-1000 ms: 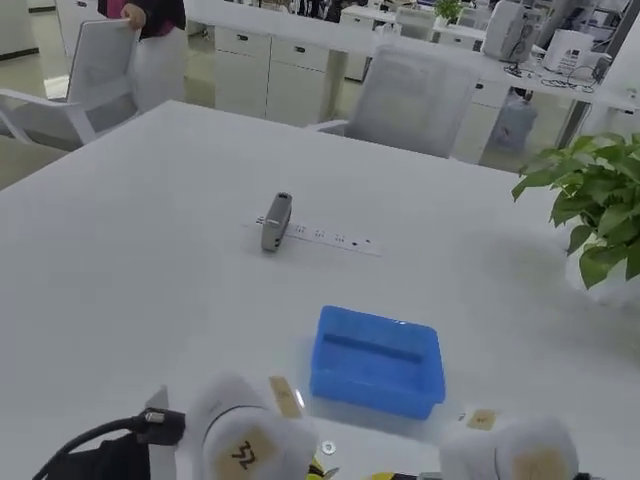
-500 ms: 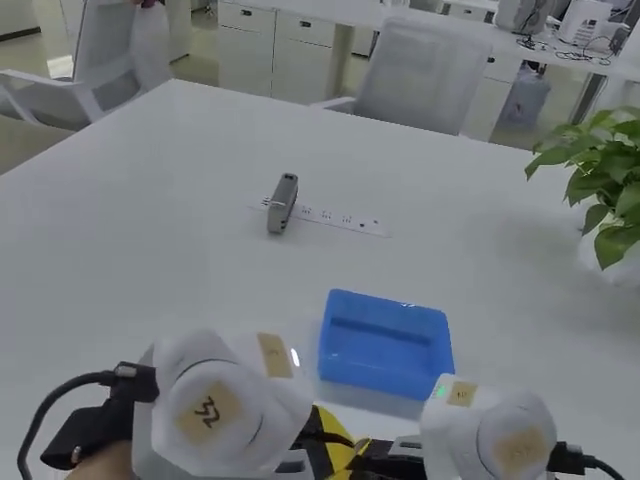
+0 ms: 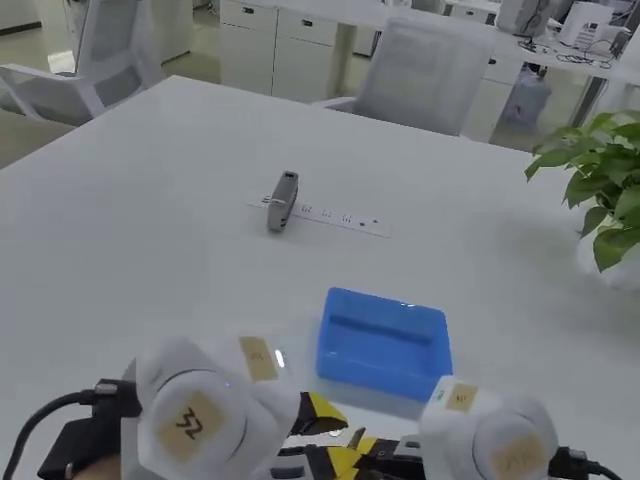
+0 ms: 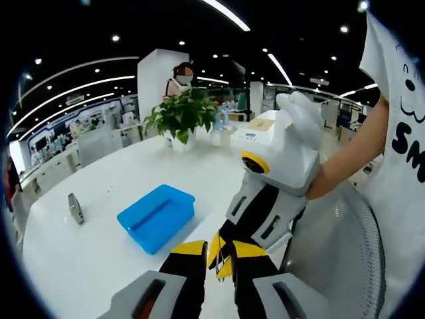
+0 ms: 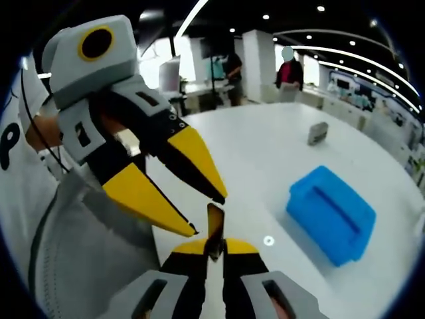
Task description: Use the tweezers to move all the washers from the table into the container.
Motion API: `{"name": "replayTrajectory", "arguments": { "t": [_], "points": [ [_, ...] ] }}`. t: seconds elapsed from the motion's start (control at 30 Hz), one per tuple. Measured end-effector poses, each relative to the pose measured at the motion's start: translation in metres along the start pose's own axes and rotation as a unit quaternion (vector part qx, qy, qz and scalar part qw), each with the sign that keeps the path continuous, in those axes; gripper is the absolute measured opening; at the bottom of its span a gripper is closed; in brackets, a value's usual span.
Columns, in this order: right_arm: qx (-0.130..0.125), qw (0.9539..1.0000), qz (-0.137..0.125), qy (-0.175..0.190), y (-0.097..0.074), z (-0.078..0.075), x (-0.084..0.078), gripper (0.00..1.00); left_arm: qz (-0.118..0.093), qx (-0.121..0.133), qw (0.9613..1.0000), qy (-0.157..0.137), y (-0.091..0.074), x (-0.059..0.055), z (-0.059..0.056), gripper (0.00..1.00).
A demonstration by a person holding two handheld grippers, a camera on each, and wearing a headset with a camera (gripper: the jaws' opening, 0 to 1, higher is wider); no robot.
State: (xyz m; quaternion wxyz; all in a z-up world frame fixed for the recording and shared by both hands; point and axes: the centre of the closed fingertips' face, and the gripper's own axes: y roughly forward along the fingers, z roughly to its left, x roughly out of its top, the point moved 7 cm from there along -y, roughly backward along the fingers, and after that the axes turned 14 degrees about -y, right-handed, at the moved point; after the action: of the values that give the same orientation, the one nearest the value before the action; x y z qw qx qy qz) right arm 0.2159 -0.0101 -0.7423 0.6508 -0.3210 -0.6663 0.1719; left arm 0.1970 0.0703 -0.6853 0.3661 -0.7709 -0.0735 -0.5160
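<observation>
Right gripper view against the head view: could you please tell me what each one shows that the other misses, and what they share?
The right gripper view offers a small silver ring-shaped washer and slim metal tweezers clamped in the right gripper. The head view offers a green leafy potted plant and a flat white power strip. Both show the blue rectangular plastic container, the small grey device and the open left gripper.
</observation>
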Motion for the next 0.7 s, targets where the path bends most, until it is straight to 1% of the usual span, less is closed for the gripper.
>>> {"name": "replayTrajectory", "arguments": {
  "t": [0.1, 0.13, 0.17, 0.2, 0.27, 0.3, 0.33, 0.37, 0.4, 0.43, 0.5, 0.57, 0.6, 0.63, 0.7],
  "points": [
    [-0.003, 1.0, 0.001, -0.004, -0.0006, 0.003, 0.0015, 0.04, 0.0, -0.001, 1.0, 0.007, 0.0023, 0.0019, -0.0018, 0.06],
    [-0.006, 0.9999, 0.003, -0.01, -0.0008, 0.0045, 0.0015, 0.04, 0.004, -0.003, 0.9999, 0.016, 0.0039, 0.0018, -0.0029, 0.03],
    [-0.008, 0.9999, 0.005, -0.012, -0.0006, 0.0051, 0.0014, 0.04, 0.013, -0.006, 0.9994, 0.032, 0.0049, 0.0013, -0.0026, 0.0],
    [-0.012, 0.9997, 0.009, -0.018, -0.0009, 0.0051, 0.0007, 0.04, 0.012, -0.009, 0.9993, 0.035, 0.0061, 0.001, -0.0047, 0.0],
    [-0.014, 0.9996, 0.01, -0.02, -0.0016, 0.005, -0.0002, 0.04, 0.014, -0.023, 0.9983, 0.052, 0.0064, 0.0004, -0.0063, 0.0],
    [-0.014, 0.9996, 0.011, -0.021, -0.0021, 0.0049, -0.0005, 0.05, 0.014, -0.026, 0.9974, 0.066, 0.0059, 0.0007, -0.0054, 0.0],
    [-0.016, 0.9995, 0.011, -0.024, -0.0029, 0.0048, -0.0007, 0.05, 0.015, -0.033, 0.9968, 0.071, 0.0055, 0.0008, -0.006, 0.0],
    [-0.018, 0.9992, 0.012, -0.033, -0.0032, 0.0044, 0.0001, 0.05, 0.021, -0.056, 0.9958, 0.069, 0.0052, 0.0004, -0.0082, 0.0],
    [-0.015, 0.9991, 0.014, -0.039, -0.0035, 0.0047, 0.0003, 0.06, 0.021, -0.054, 0.9958, 0.07, 0.005, 0.001, -0.0072, 0.0],
    [-0.012, 0.9991, 0.016, -0.038, -0.003, 0.0051, 0.001, 0.06, 0.025, -0.064, 0.9931, 0.095, 0.0053, 0.0016, -0.0068, 0.0],
    [-0.005, 0.9986, 0.02, -0.049, -0.0031, 0.0057, 0.0016, 0.06, 0.034, -0.079, 0.9903, 0.109, 0.0051, 0.001, -0.0076, 0.0],
    [-0.002, 0.9982, 0.022, -0.055, -0.0027, 0.006, 0.0009, 0.06, 0.045, -0.094, 0.9857, 0.132, 0.0051, 0.0012, -0.0072, 0.0],
    [0.001, 0.9978, 0.025, -0.061, -0.0027, 0.0064, 0.0003, 0.06, 0.054, -0.101, 0.9835, 0.14, 0.0046, 0.0004, -0.0072, 0.0],
    [0.005, 0.9971, 0.029, -0.069, -0.0022, 0.0071, -0.0009, 0.06, 0.065, -0.102, 0.9815, 0.148, 0.0041, 0.0, -0.006, 0.0],
    [0.008, 0.996, 0.033, -0.083, -0.0024, 0.0078, -0.0028, 0.06, 0.072, -0.108, 0.9795, 0.154, 0.0045, 0.0, -0.0052, 0.0]
  ]
}}
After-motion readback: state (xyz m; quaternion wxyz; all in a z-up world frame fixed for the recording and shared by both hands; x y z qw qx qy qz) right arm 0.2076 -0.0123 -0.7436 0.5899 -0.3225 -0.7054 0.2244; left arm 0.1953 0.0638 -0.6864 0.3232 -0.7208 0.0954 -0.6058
